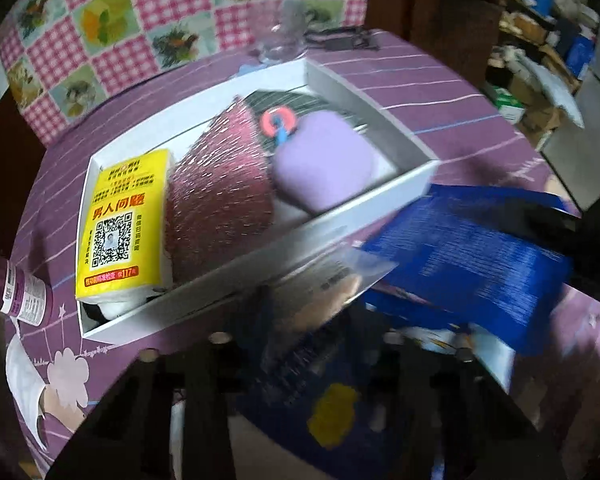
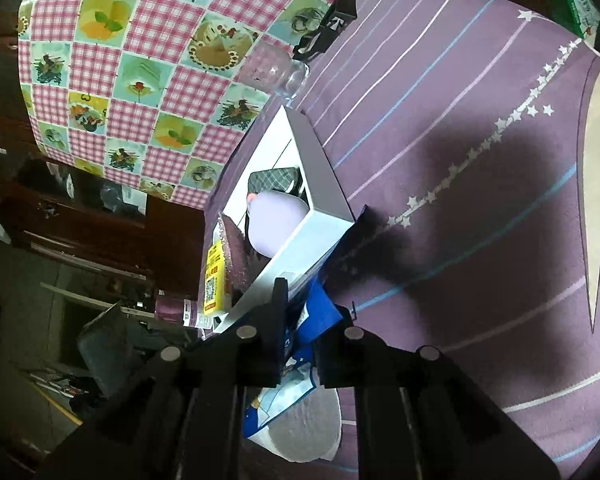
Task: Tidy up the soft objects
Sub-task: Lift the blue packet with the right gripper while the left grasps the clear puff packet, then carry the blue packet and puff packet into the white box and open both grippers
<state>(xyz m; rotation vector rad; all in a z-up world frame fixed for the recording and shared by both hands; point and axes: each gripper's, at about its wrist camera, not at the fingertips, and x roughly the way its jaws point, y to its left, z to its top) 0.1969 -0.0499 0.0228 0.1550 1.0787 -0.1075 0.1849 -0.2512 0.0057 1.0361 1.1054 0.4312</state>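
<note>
A white box (image 1: 340,220) (image 2: 320,176) lies on the purple striped sheet. It holds a yellow tissue pack (image 1: 120,220) (image 2: 214,276), a pink glittery cloth (image 1: 220,184), a lilac soft thing (image 1: 324,164) (image 2: 276,220) and a plaid piece behind them. A blue packet (image 1: 472,256) (image 2: 314,316) hangs beside the box's near wall, with my right gripper (image 2: 306,332) shut on it. One end of the packet reaches down between the fingers of my left gripper (image 1: 316,320). Blur hides whether those pads press on it.
A purple bottle (image 1: 24,296) (image 2: 180,312) lies left of the box. A clear glass (image 1: 280,36) (image 2: 272,68) and a black clip-like thing (image 1: 340,38) (image 2: 328,28) stand behind it. A checked cloth (image 1: 140,20) covers the far side. Clutter fills the floor at right.
</note>
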